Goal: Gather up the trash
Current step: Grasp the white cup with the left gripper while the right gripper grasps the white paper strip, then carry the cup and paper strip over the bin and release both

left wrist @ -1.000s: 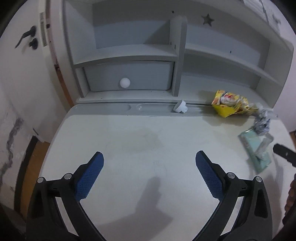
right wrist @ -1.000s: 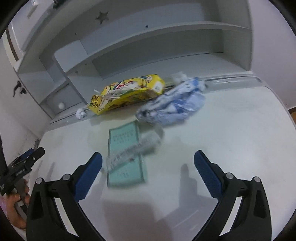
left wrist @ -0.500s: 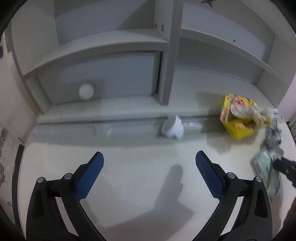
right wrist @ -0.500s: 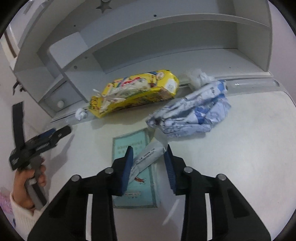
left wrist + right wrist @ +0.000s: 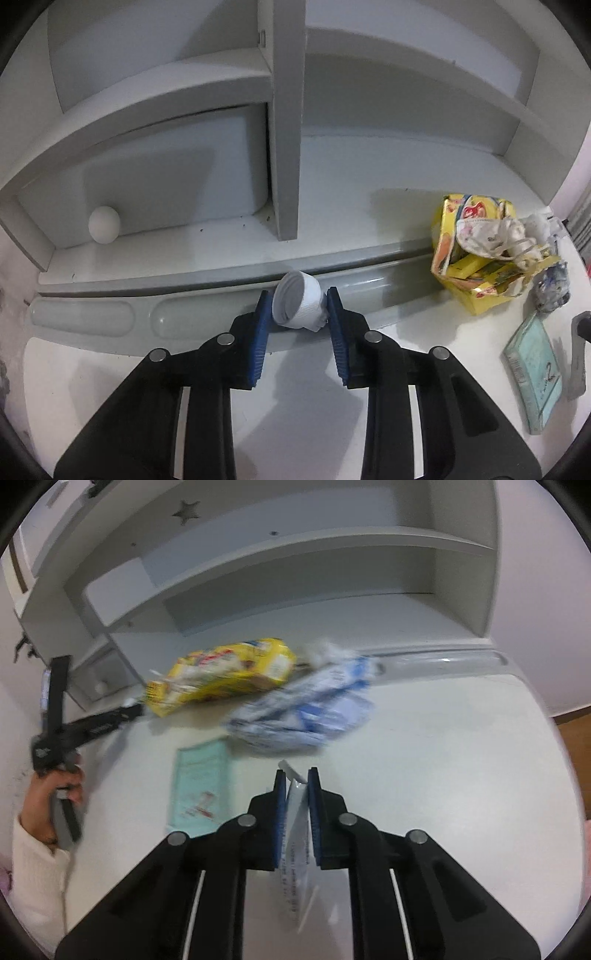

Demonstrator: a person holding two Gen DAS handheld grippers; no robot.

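Note:
My left gripper (image 5: 296, 300) is shut on a white bottle cap (image 5: 297, 304) in the grey groove (image 5: 373, 288) at the back of the desk. My right gripper (image 5: 296, 779) is shut on a thin silvery wrapper (image 5: 297, 834) and holds it above the desk. A yellow snack box (image 5: 476, 254) lies by the groove on the right, also in the right wrist view (image 5: 221, 675). A crumpled blue-white bag (image 5: 306, 712) lies beside it. A teal booklet (image 5: 201, 779) lies flat on the desk, also in the left wrist view (image 5: 535, 373).
A grey shelf unit (image 5: 284, 122) stands at the back of the white desk (image 5: 443, 760). A drawer with a round white knob (image 5: 104, 224) sits on the left. The left gripper shows in the right wrist view (image 5: 129, 710).
My left gripper moved forward to the groove and shut on the white cap. My right gripper shut on the silvery wrapper and lifted it off the teal booklet.

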